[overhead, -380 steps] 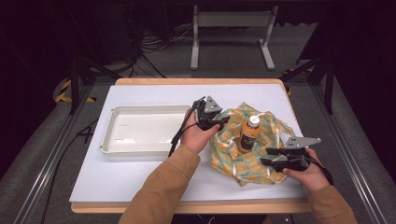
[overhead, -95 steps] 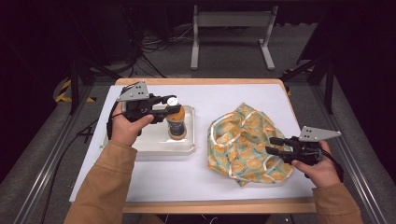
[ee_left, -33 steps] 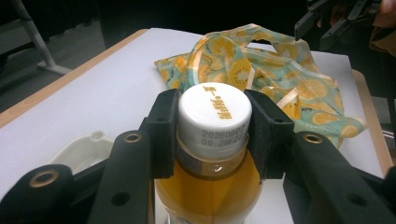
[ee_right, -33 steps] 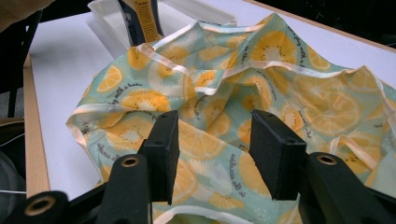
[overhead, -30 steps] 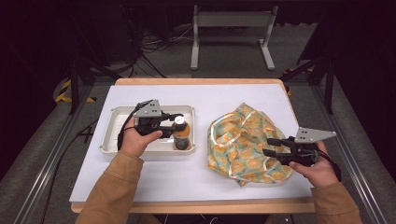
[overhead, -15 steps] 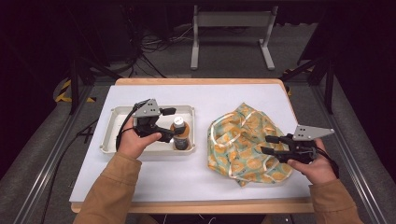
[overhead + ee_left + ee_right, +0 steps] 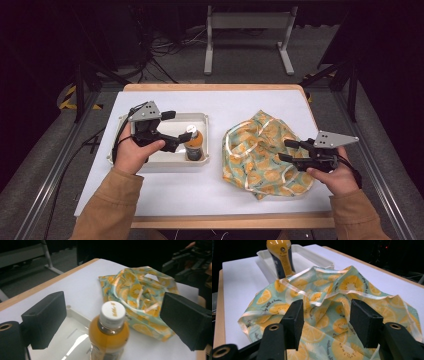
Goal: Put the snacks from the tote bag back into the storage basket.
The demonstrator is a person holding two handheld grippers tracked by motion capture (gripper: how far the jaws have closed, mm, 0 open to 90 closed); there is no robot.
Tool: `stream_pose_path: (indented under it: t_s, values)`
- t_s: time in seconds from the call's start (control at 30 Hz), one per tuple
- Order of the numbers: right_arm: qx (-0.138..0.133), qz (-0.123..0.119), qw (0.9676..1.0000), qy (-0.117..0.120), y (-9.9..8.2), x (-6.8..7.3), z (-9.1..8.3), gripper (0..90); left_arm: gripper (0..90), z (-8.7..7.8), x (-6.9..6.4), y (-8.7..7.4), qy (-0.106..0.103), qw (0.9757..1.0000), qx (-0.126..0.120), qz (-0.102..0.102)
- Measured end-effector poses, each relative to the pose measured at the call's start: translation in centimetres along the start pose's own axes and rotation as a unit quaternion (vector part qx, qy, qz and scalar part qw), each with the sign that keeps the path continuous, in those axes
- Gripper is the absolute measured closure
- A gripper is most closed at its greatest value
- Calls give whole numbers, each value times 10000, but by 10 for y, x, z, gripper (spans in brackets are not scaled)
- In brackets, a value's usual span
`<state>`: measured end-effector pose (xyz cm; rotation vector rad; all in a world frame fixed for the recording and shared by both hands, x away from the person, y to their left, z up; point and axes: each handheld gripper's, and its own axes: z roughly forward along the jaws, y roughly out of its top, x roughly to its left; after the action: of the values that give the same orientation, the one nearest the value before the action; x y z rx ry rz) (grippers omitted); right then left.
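Observation:
An orange drink bottle with a white cap stands upright at the right end of the white tray. My left gripper hovers just left of the bottle's top. Its jaws have just been opening and now stand wide on either side of the cap without touching it. A teal bag printed with orange slices lies crumpled to the right of the tray. My right gripper sits low over the bag's right side. Its jaws have just been opening too, and the fabric lies loose between them, not pinched.
A white sheet covers the table, with the wooden edge bare at the front. Behind the table a metal stand and cables rest on the dark floor. Open sheet lies between tray and bag.
My left gripper has let go of the bottle: its jaws spread and the hand rose and drew back to the left. The bottle stays standing in the tray. The right jaws widened slightly.

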<state>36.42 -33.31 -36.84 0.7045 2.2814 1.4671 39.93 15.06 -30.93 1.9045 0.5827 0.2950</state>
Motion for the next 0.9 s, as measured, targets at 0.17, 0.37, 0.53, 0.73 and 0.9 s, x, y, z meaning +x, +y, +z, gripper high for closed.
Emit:
stream_pose_path:
  t_s: [0.17,0.37,0.53,0.73,0.9]
  values:
    - [-126,-43,9998,-171,-1,-2,-4,408,58,-15,-5,-6,115,9999,53,25]
    - [-122,68,9995,-279,-2,-4,-9,363,51,-33,-6,-18,254,9997,16,-61]
    - [-121,107,9992,-368,-2,-4,-12,313,47,-46,-5,-31,400,9991,46,-97]
    - [-196,245,9987,-405,-2,-4,-16,283,37,-63,-2,-49,561,9982,151,-156]
    - [-176,246,9986,-429,-2,-4,-18,282,28,-74,0,-62,709,9969,181,-302]
